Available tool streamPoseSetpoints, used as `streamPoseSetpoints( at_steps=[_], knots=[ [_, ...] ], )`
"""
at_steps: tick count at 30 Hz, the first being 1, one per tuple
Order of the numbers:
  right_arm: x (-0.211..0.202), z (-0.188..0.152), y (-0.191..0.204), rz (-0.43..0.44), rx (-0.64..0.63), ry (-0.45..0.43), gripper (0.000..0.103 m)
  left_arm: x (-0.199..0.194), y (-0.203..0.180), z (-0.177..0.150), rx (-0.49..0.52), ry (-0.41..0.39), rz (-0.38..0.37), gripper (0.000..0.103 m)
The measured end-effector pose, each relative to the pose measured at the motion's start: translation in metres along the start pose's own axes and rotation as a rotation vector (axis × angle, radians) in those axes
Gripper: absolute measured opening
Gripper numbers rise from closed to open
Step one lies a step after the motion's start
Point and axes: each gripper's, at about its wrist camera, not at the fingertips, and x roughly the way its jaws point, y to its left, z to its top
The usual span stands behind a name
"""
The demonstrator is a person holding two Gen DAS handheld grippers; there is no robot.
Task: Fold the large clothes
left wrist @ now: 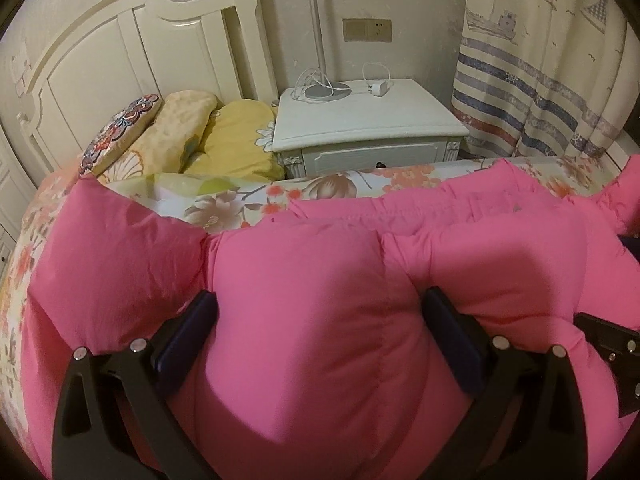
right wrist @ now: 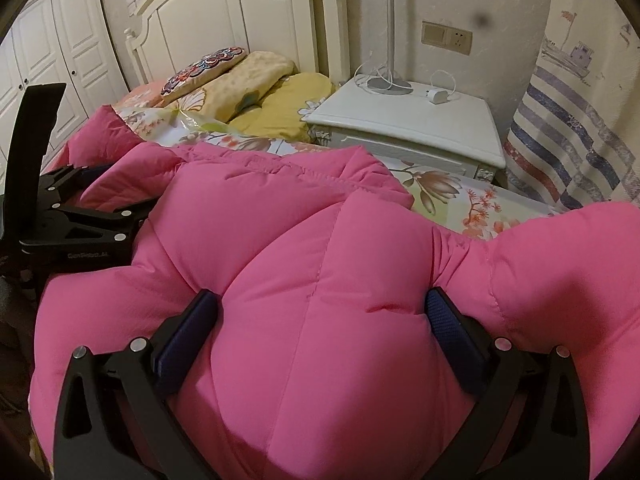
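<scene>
A large puffy pink down jacket (left wrist: 304, 280) lies across the floral bed sheet (left wrist: 248, 200). In the left wrist view my left gripper (left wrist: 320, 304) has its jaws wide apart with a thick bulge of the jacket bunched between the fingers (left wrist: 188, 328), which press into the padding. In the right wrist view my right gripper (right wrist: 320, 304) stands the same way on another bulge of the jacket (right wrist: 320, 288), beside the sleeve (right wrist: 560, 280). The left gripper also shows at the left edge of the right wrist view (right wrist: 80, 216), resting on the jacket.
A white nightstand (left wrist: 368, 120) with a lamp base (left wrist: 324, 90) and charger (left wrist: 378, 88) stands beyond the bed. Yellow pillows (left wrist: 228, 136) and a patterned cushion (left wrist: 116, 132) lie by the white headboard (left wrist: 132, 52). A striped curtain (left wrist: 552, 80) hangs right. A white wardrobe (right wrist: 52, 48) stands left.
</scene>
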Motion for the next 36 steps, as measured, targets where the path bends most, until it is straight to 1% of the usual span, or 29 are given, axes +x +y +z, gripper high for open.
streamPoseSetpoints(
  at_steps=[10,36],
  knots=[
    [0.006,0.000,-0.002,0.011,0.009,0.006,0.099,0.004,0.004,0.000,-0.027,-0.006,-0.032,0.101],
    [0.011,-0.003,0.002,0.016,0.017,0.005,0.099,0.012,0.011,-0.004,-0.059,-0.018,-0.072,0.101]
  ],
)
